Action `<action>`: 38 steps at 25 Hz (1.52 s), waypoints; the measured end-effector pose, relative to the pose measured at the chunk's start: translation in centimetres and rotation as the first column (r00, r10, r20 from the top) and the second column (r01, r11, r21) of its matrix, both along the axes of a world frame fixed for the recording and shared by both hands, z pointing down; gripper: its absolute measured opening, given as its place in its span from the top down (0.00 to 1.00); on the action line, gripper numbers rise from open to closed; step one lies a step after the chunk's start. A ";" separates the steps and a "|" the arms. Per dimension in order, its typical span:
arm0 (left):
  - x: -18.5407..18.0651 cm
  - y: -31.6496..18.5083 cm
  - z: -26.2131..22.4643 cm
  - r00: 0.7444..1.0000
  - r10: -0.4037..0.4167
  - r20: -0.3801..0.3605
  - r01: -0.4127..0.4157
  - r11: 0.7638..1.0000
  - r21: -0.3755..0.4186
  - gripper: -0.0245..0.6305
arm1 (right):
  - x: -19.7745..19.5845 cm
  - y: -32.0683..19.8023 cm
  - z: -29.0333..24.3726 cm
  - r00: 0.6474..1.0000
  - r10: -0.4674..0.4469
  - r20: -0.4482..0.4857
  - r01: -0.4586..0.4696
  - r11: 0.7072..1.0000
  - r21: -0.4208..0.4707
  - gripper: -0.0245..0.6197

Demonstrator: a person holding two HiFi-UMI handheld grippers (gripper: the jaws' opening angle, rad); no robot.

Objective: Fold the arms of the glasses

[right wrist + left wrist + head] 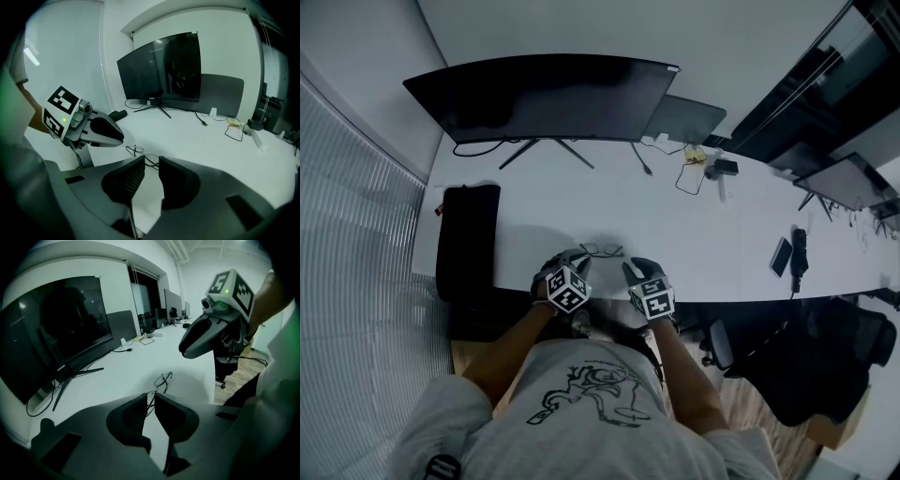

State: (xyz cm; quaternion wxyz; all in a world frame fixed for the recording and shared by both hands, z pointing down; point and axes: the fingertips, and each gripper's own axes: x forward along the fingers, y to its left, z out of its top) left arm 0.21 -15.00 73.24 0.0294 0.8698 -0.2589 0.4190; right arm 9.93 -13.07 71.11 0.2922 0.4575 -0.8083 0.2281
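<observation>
Thin wire-framed glasses [602, 249] lie on the white desk [694, 234] close to its front edge. In the left gripper view the glasses [163, 379] rest just beyond my jaw tips, and in the right gripper view the glasses [140, 152] sit just past the tips too. My left gripper [574, 258] hovers at their near left, my right gripper [637, 269] at their near right, both above the desk. The left gripper [151, 400] and the right gripper [152, 161] each show a narrow gap with nothing in it. How the arms of the glasses stand is too small to tell.
A wide curved monitor [544, 98] on a stand fills the back of the desk, with a grey panel [684, 117] beside it. A black pad [469, 239] lies at the left end. Cables and small items [703, 169] sit back right, a phone [781, 255] at the right. Dark chairs [806, 361] stand below.
</observation>
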 end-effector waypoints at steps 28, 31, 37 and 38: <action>-1.4 2.2 -23.2 0.824 -0.182 -0.537 0.234 0.972 0.030 0.91 | -2.1 0.7 -23.8 0.981 -0.057 0.188 -0.007 0.947 0.320 0.86; -1.3 2.5 -25.3 0.804 -0.166 -0.572 0.233 0.971 0.046 0.91 | -2.5 1.1 -25.6 0.981 -0.068 0.183 -0.001 0.935 0.355 0.87; -1.3 3.0 -29.4 0.769 -0.137 -0.624 0.235 0.969 0.077 0.91 | -2.9 2.2 -28.4 0.978 -0.086 0.188 0.006 0.921 0.390 0.87; -1.3 3.1 -29.9 0.761 -0.135 -0.634 0.234 0.969 0.074 0.91 | -2.9 2.3 -28.8 0.977 -0.088 0.192 0.005 0.919 0.395 0.87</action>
